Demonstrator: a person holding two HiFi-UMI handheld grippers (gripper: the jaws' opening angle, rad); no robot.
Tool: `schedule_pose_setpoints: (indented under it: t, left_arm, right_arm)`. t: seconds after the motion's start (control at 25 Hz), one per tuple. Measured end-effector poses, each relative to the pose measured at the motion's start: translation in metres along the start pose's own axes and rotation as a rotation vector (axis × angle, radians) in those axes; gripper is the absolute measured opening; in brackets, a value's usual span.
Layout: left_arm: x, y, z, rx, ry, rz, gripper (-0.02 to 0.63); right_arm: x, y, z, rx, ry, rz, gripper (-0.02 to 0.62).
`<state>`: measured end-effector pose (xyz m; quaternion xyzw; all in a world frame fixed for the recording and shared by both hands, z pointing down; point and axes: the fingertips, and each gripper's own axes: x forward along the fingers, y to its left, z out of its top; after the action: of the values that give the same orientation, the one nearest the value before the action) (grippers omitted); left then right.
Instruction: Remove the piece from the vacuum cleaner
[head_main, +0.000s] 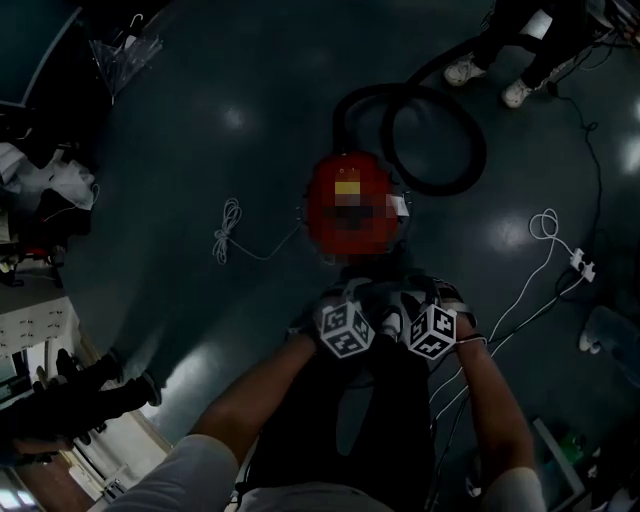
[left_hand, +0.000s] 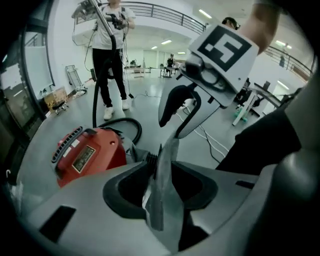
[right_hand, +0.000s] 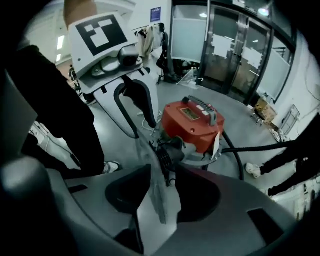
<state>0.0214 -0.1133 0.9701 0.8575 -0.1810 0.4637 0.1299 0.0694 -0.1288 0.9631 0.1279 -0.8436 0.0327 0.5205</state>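
The red vacuum cleaner (head_main: 320, 200) stands on the dark floor just ahead of me, its black hose (head_main: 470, 150) coiled behind it. My left gripper (head_main: 355, 300) and right gripper (head_main: 415, 305) hang side by side just above its near end. In the left gripper view the vacuum cleaner (left_hand: 87, 152) lies left of my left gripper (left_hand: 162, 150), with the right gripper (left_hand: 200, 95) above. In the right gripper view a black ribbed piece (right_hand: 167, 152) on the vacuum cleaner (right_hand: 192, 122) sits just past my right gripper (right_hand: 150, 150). Both stand open, and I see nothing held.
A white cable (head_main: 228, 235) lies coiled left of the vacuum cleaner, and a power strip (head_main: 582, 265) with cords lies to the right. A person's white shoes (head_main: 462, 70) stand beyond the hose. Glass doors (right_hand: 235, 55) close off the far side.
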Motion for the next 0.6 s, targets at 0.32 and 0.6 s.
schedule_pose_setpoints:
  t: [0.32,0.6]
  left_arm:
    - [0.059,0.000,-0.036,0.053,0.128,-0.012,0.132]
    - [0.062,-0.004,-0.038,0.072,0.114,-0.009,0.040]
  right_arm:
    - [0.066,0.009,-0.026,-0.126,0.085,0.029,0.149]
    - [0.062,0.014,-0.028,-0.225,0.099,0.025,0.050]
